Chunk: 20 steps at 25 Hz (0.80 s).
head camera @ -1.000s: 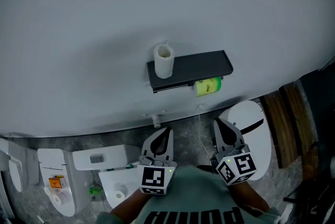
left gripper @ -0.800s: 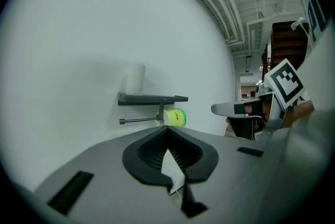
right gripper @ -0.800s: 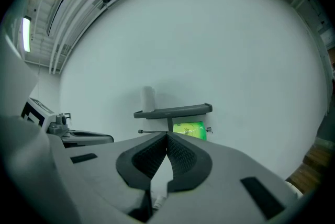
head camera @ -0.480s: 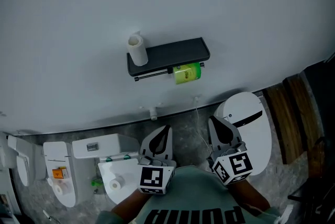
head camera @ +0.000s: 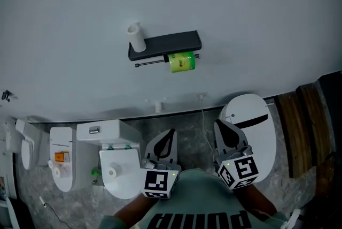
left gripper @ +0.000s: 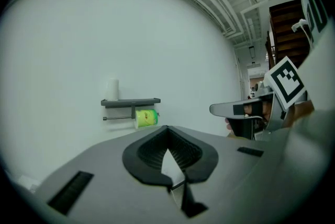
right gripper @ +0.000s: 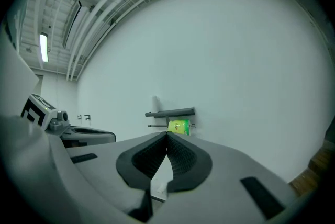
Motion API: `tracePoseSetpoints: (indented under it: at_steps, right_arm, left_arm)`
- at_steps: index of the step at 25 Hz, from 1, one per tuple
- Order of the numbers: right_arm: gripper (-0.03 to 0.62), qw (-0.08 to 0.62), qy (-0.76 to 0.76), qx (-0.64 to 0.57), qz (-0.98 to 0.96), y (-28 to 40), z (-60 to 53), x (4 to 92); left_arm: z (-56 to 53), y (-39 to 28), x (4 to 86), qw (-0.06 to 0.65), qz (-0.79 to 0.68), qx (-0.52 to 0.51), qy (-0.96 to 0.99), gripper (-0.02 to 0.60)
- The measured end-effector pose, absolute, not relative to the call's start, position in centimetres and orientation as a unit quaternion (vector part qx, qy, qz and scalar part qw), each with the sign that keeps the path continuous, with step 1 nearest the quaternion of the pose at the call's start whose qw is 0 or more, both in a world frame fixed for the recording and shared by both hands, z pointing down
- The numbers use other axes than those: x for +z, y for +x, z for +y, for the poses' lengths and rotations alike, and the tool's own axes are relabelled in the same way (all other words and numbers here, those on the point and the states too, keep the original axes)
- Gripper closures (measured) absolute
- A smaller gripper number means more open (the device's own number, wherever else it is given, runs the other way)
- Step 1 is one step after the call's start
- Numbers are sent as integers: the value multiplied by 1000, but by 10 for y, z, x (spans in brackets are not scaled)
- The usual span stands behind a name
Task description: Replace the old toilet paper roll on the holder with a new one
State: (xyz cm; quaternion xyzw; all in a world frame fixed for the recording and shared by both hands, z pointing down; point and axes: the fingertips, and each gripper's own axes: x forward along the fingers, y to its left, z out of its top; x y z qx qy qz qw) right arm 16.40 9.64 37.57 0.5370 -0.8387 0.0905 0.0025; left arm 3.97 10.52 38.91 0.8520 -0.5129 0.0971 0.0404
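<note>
A dark shelf holder [head camera: 168, 43] hangs on the pale wall. On its left end stands a white paper roll [head camera: 136, 37], upright. A green-wrapped roll [head camera: 181, 61] sits on the bar under the shelf. Low in the head view my left gripper [head camera: 166, 134] and right gripper [head camera: 223, 127] point at the wall side by side, well short of the holder. Both are shut with nothing between the jaws. The left gripper view shows the holder [left gripper: 131, 102] and green roll [left gripper: 146, 117] far beyond the shut tips [left gripper: 167, 127]. The right gripper view has its tips [right gripper: 166, 134] just below the green roll [right gripper: 179, 126].
A white toilet [head camera: 115, 169] with a paper roll on its lid stands below left of the left gripper. Another white fixture [head camera: 61, 158] is further left. A round white lidded bin [head camera: 251, 126] stands by the right gripper, with wooden boards [head camera: 302, 126] at the right edge.
In the head view the holder has shrunk and slid up and to the left, and more of the toilet shows. Both grippers have kept shut and side by side.
</note>
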Motion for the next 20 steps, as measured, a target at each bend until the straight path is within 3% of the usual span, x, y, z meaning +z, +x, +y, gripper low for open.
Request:
tracePoseSetpoints:
  at_steps: [20]
  right_arm:
    - [585, 30, 484, 111, -868, 190, 219, 403]
  left_arm:
    - [242, 62, 416, 68, -568, 143, 808, 577]
